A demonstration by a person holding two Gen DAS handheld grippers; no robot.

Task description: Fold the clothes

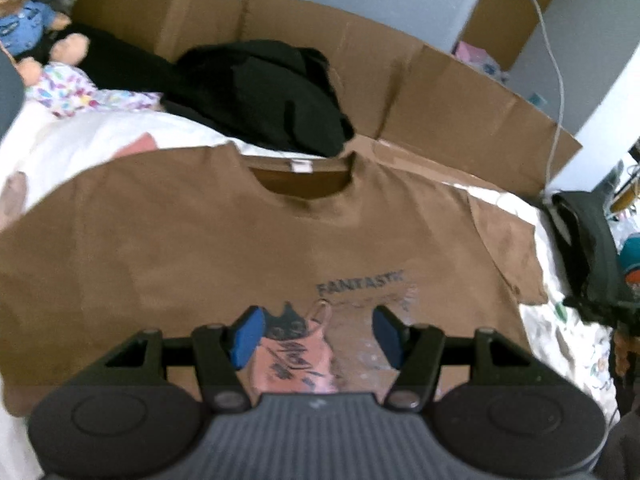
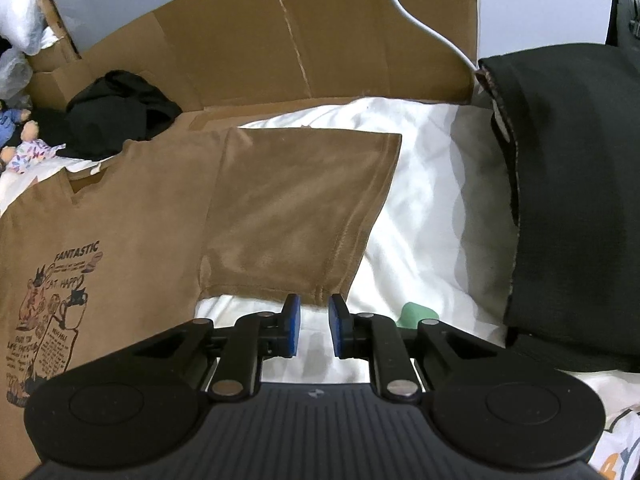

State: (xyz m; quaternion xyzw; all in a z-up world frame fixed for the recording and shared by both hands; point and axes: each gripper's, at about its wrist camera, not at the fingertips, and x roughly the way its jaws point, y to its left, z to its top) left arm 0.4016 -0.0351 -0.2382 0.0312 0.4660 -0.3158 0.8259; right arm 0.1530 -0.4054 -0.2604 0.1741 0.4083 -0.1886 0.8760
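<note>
A brown T-shirt (image 1: 200, 248) with a "FANTASTIC" cat print lies flat, front up, on a white bedsheet (image 2: 432, 184). My left gripper (image 1: 316, 336) is wide open and empty, hovering over the print at the chest. In the right wrist view the shirt's body (image 2: 132, 240) is at left and its right sleeve (image 2: 304, 208) is spread out ahead. My right gripper (image 2: 314, 322) is open with a narrow gap, empty, just short of the sleeve's hem.
Flattened cardboard (image 1: 440, 92) lines the back. A black garment heap (image 1: 264, 88) lies beyond the collar, with a teddy bear (image 1: 28, 20) and patterned cloth (image 1: 80, 92). A black cushion (image 2: 568, 200) sits right of the sleeve. A white cable (image 1: 556, 60) hangs down.
</note>
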